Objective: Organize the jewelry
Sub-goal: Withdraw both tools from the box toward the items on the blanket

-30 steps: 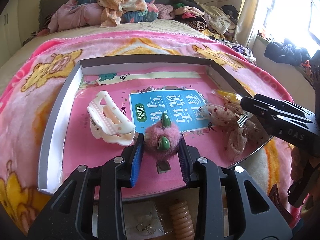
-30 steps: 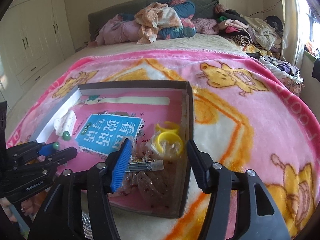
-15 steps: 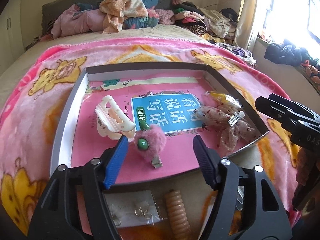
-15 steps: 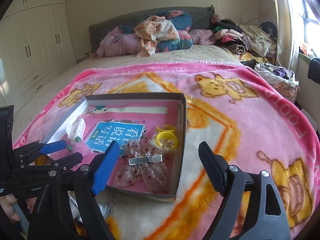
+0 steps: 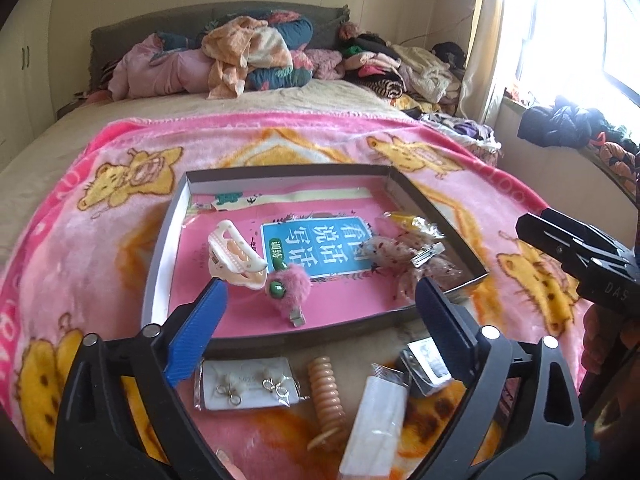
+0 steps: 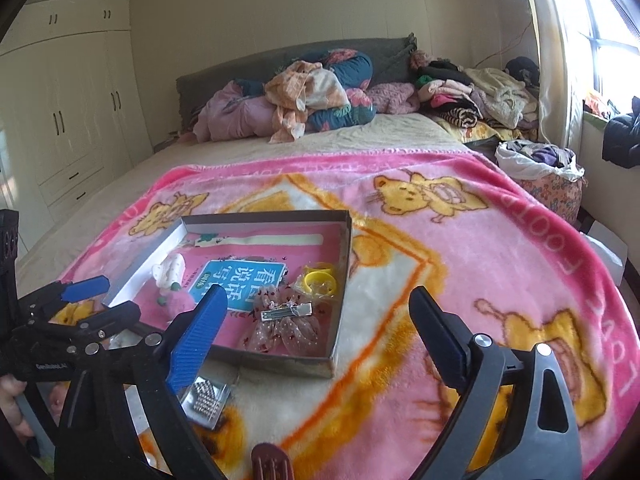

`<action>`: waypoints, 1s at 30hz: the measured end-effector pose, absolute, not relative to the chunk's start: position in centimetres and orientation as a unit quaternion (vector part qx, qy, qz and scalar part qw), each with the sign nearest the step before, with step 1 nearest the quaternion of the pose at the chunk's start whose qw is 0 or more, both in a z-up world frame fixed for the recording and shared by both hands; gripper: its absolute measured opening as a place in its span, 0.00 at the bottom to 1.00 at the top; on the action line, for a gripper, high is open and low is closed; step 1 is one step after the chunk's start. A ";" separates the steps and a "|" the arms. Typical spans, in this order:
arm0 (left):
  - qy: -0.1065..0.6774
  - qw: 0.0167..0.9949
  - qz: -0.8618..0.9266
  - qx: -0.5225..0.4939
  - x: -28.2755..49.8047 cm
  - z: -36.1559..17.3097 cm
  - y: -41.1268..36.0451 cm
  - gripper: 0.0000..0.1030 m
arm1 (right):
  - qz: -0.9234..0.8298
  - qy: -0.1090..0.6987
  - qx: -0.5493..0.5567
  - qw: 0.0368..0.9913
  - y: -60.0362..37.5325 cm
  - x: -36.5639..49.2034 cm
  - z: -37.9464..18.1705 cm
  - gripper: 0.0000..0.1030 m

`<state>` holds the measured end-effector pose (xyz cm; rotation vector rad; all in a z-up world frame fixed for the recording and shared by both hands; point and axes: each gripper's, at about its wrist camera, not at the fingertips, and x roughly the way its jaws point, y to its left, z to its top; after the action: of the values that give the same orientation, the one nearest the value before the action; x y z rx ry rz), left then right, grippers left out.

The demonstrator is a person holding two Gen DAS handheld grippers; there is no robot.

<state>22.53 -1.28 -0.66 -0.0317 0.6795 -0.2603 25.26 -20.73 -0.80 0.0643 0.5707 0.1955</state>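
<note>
Left hand-held gripper (image 5: 320,300): jaws spread wide, having just been opening, nothing between the pads. Right hand-held gripper (image 6: 316,320): jaws likewise spread and just opened, nothing pinched.

Nearest, on the pink blanket (image 5: 92,264), lie a clear packet of earrings (image 5: 248,384), a coiled peach hair tie (image 5: 326,392), a white sachet (image 5: 376,416) and a small packet of silver beads (image 6: 206,394).

Beyond them sits the shallow box (image 5: 160,264). Inside it, near edge: a pink fluffy hair clip (image 5: 290,286), free of the left pads. Just left of it and touching: a cream claw clip (image 5: 234,256). Right side: a sheer dotted bow clip (image 6: 286,320), with a bagged yellow bangle (image 6: 318,280) just beyond.

Far end of the bed: heaped clothes and bedding (image 6: 304,96).
</note>
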 end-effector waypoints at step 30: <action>0.315 0.940 -0.130 -0.020 16.0 0.4 -0.4 0.87 | 0.122 0.251 0.018 0.960 -20.1 16.7 1.0 0.88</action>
<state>16.04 -0.36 0.39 -0.0400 0.6438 -0.2657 16.74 -20.05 1.02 0.0375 0.5098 0.2480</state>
